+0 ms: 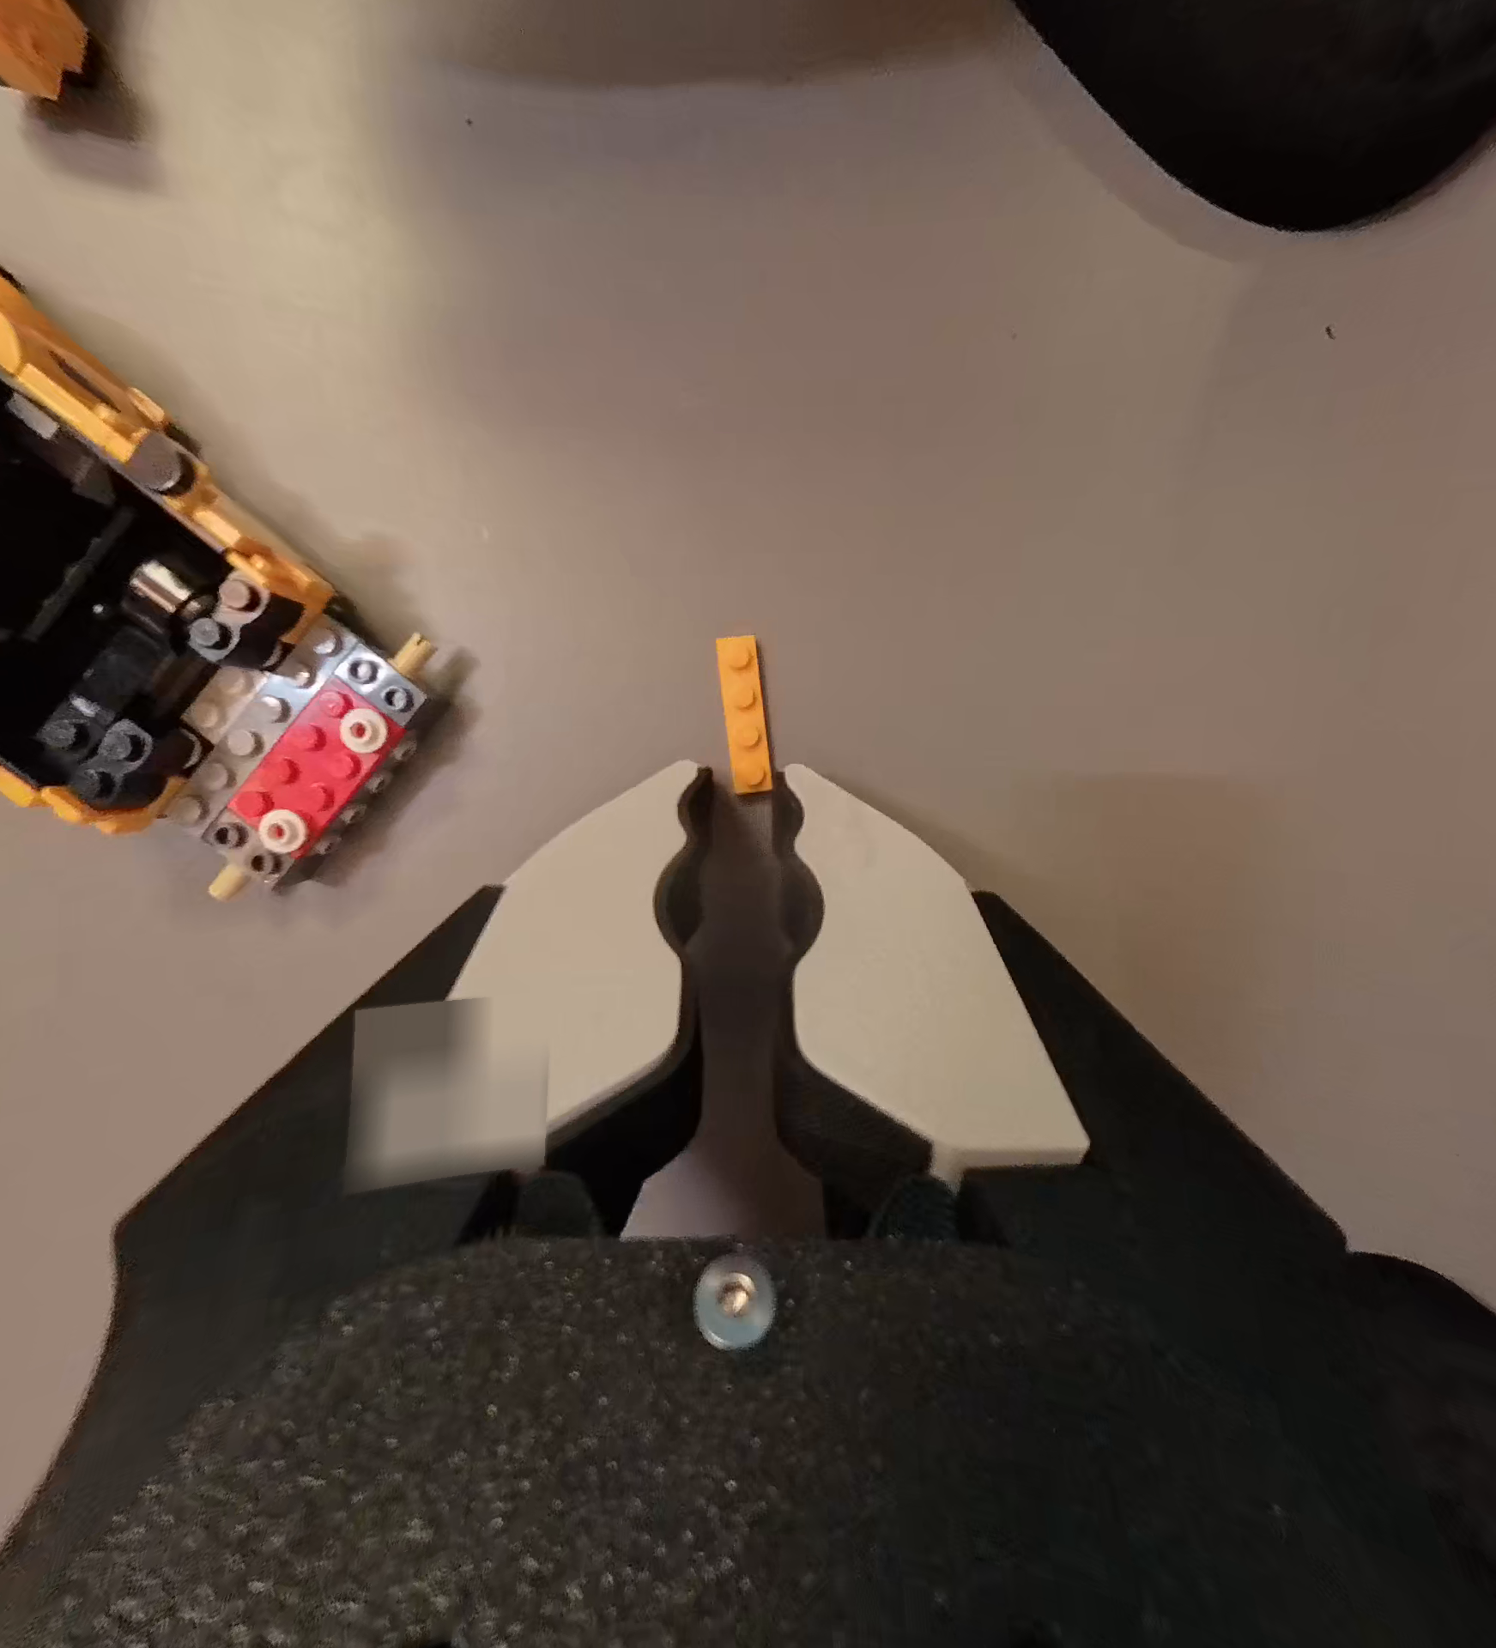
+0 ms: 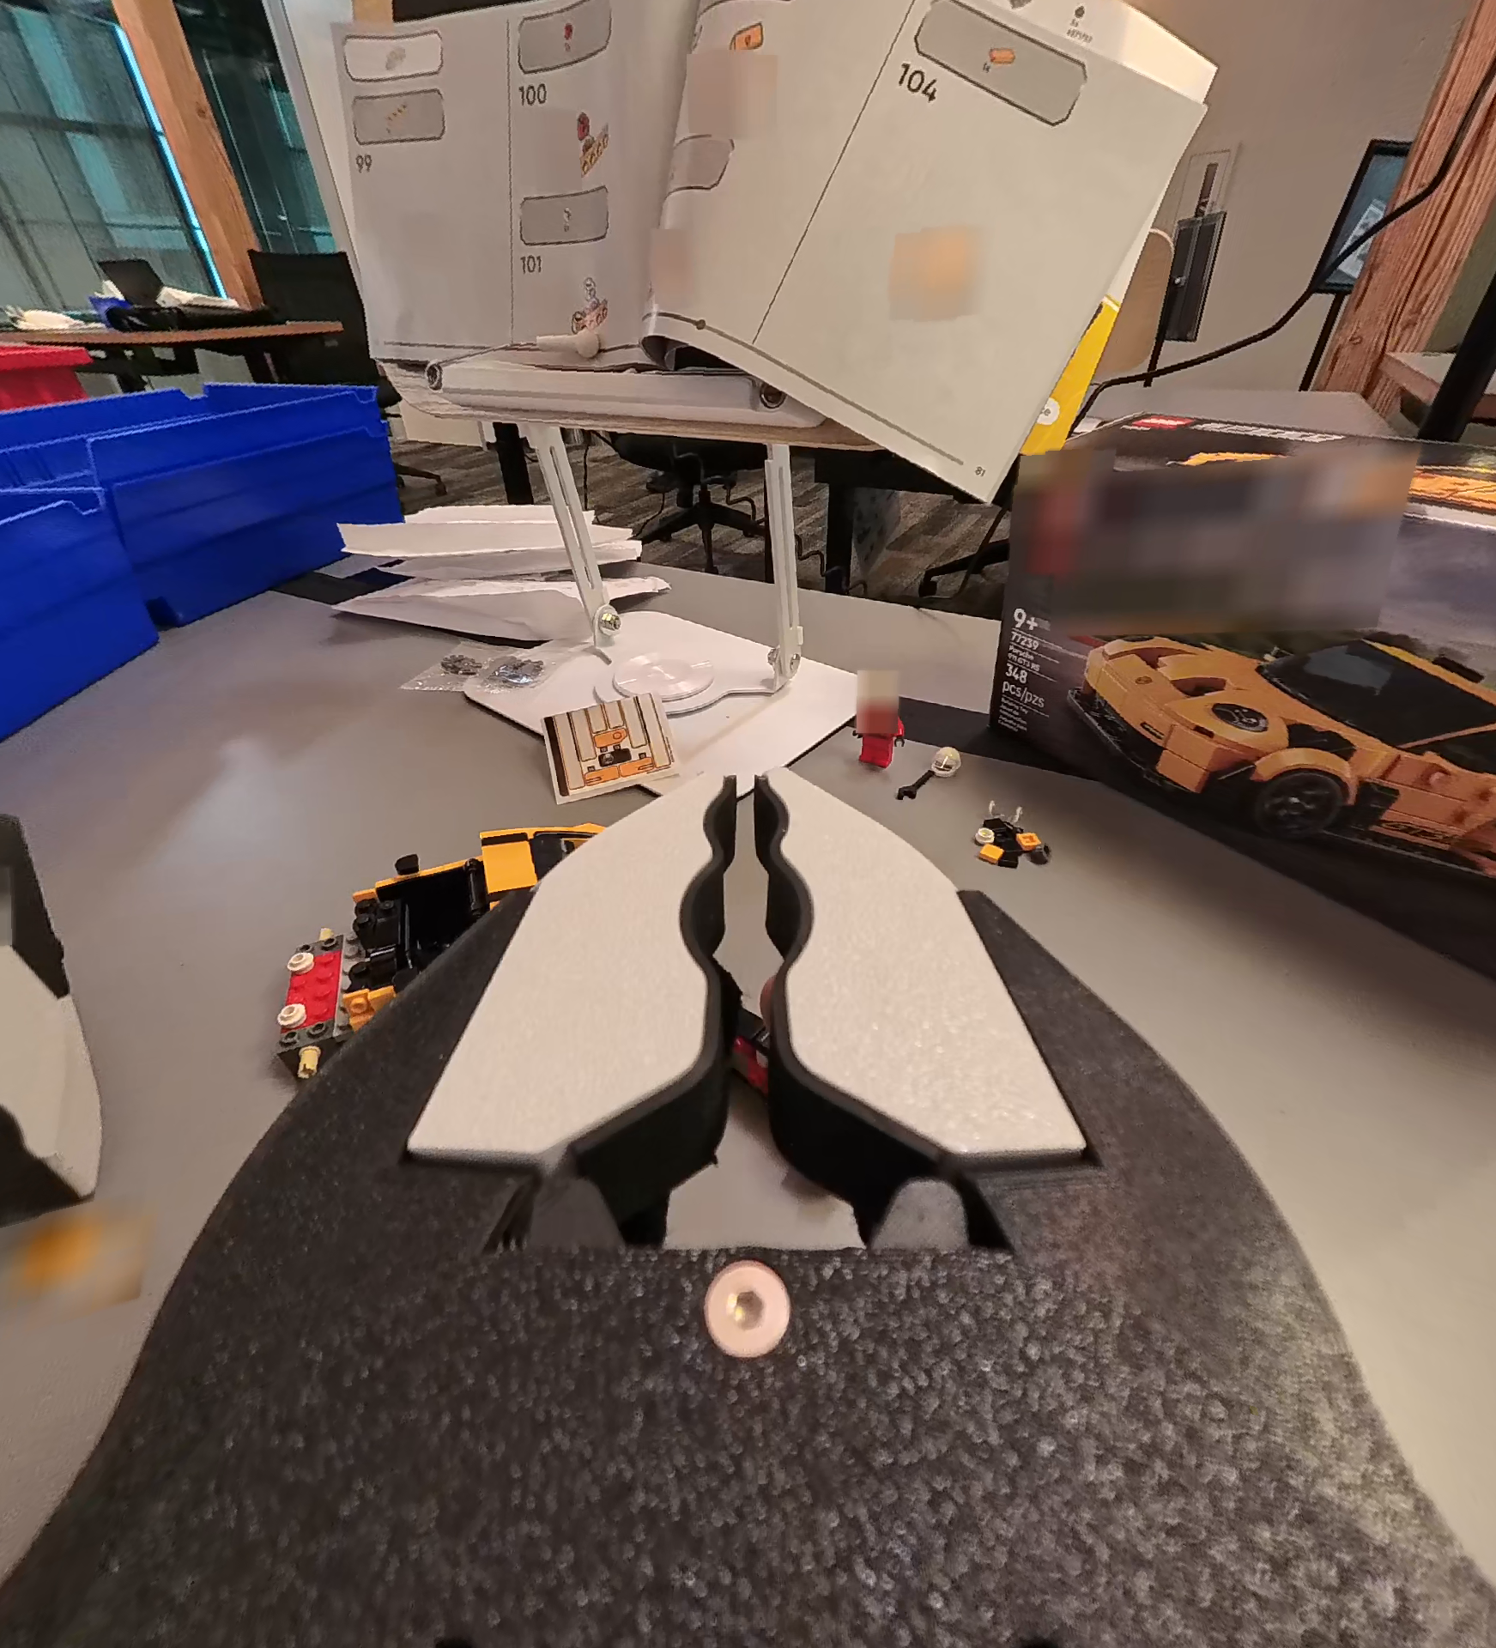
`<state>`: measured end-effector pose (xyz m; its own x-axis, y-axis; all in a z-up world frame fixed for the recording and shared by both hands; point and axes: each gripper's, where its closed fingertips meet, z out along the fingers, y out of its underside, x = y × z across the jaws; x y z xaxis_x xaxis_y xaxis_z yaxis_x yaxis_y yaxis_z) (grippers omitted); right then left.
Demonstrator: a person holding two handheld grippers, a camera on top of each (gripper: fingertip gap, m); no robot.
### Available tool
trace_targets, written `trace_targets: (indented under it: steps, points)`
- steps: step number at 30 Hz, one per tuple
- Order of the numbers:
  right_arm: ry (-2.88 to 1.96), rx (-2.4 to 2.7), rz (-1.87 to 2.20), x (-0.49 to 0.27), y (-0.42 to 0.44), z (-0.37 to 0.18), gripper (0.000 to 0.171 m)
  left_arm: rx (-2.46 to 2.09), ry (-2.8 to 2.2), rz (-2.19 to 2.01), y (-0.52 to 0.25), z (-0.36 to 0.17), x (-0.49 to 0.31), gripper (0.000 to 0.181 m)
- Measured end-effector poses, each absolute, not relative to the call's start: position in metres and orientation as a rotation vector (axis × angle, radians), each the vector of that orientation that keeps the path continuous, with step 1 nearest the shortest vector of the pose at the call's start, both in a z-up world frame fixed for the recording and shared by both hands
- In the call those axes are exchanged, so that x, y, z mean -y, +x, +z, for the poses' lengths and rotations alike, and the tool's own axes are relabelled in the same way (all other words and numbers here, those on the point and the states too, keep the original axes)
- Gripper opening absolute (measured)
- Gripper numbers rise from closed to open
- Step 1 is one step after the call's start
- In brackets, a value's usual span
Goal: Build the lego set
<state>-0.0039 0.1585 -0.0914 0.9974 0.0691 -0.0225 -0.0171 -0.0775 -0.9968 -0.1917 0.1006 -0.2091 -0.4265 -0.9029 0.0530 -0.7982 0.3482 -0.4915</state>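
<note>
An orange one-by-four plate (image 1: 746, 713) lies studs up on the grey table (image 1: 1083, 535). My left gripper (image 1: 746, 778) has its jaws a narrow gap apart around the plate's near end; the plate sits against the right pad. The part-built orange and black car (image 1: 146, 624) lies to the left, with a red plate (image 1: 316, 767) at its end. The car also shows in the right wrist view (image 2: 423, 927). My right gripper (image 2: 746, 789) hovers above the table, nearly closed on a small red and black piece (image 2: 753, 1052), which is mostly hidden between the pads.
An instruction booklet (image 2: 726, 223) on a white stand and the set's box (image 2: 1306, 713) stand at the back. Blue bins (image 2: 57, 535) are at the left. A red minifigure (image 2: 879, 740), loose small pieces (image 2: 1011, 843) and a sticker sheet (image 2: 608, 745) lie between. Another orange assembly (image 1: 4, 45) is far left. One gripper's finger ends stand about 25 cm off the other's. My right tips are about 20 cm from the red plate (image 1: 316, 767), my left tips only 7 cm. Look for it in the right wrist view (image 2: 311, 991) too.
</note>
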Motion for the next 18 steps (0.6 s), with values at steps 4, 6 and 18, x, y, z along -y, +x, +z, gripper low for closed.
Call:
trace_targets:
  steps: [4, 6, 18]
  points:
    - [-1.645, 0.041, 0.072, -0.158, -0.004, -0.091, 0.003, -2.345, -1.537, -0.689, -0.191, -0.204, -0.105, 0.014]
    - [-1.644, 0.041, 0.071, -0.158, -0.004, -0.091, 0.003, -2.319, -1.541, -0.698, -0.190, -0.201, -0.108, 0.015]
    - [-1.587, -0.033, 0.013, -0.154, 0.011, -0.080, 0.007, -1.376, -1.377, -1.075, -0.162, -0.088, -0.174, 0.000]
